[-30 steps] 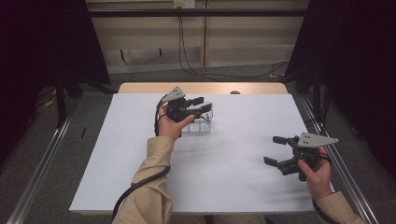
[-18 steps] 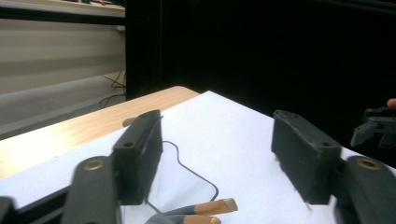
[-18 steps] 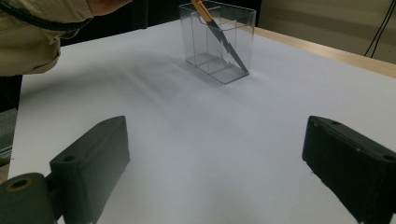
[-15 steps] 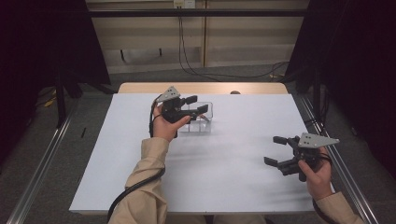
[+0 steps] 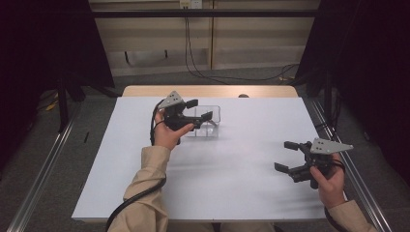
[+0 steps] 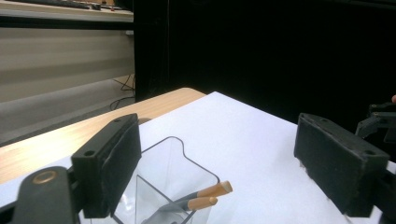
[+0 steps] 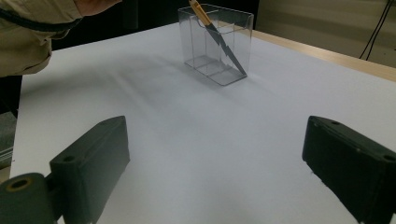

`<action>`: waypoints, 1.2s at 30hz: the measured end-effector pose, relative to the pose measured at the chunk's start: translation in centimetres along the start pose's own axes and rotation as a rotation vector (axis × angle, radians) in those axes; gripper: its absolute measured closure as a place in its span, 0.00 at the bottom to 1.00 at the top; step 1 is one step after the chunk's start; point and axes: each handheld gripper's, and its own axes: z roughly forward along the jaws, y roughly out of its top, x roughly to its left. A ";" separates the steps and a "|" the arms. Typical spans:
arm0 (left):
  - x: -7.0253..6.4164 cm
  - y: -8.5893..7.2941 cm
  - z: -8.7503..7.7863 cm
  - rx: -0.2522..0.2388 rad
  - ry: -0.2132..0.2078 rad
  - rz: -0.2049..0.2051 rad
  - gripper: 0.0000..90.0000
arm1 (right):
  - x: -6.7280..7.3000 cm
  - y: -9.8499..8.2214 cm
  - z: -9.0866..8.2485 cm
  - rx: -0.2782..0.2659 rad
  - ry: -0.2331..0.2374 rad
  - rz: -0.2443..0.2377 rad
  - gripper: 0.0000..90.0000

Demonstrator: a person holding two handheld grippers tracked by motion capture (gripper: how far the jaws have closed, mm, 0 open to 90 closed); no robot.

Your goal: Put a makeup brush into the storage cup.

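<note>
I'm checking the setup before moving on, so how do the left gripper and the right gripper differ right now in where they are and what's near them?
The left gripper hangs over the clear box holding two tan-handled utensils, its jaws just opened with nothing between them. The right gripper sits apart from the box, over bare white table near the right edge. Both have black jaws, stand open and hold nothing.

Your clear plastic box [image 7: 216, 43] stands upright on the white worktop [image 5: 232, 169], toward its far edge and near the middle. It is open at the top, and an inner wall splits it into compartments. Inside the box two slim tools [image 6: 198, 201] lean at a slant, side by side; their tan handle ends [image 6: 215, 190] poke above the box's rim, their grey blades [image 7: 228, 53] run down to the box's floor.
</note>
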 end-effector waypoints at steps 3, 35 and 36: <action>0.0 -0.1 -0.4 0.008 0.006 0.007 0.14 | 0.0 0.0 0.0 0.002 0.000 0.000 0.07; -0.2 -2.2 -3.8 0.015 0.044 0.015 0.02 | 0.0 -0.2 -0.4 0.004 -0.018 0.008 0.07; -0.2 -2.3 -3.8 0.015 0.041 0.014 0.02 | 0.0 -0.2 -0.4 0.005 -0.016 0.007 0.07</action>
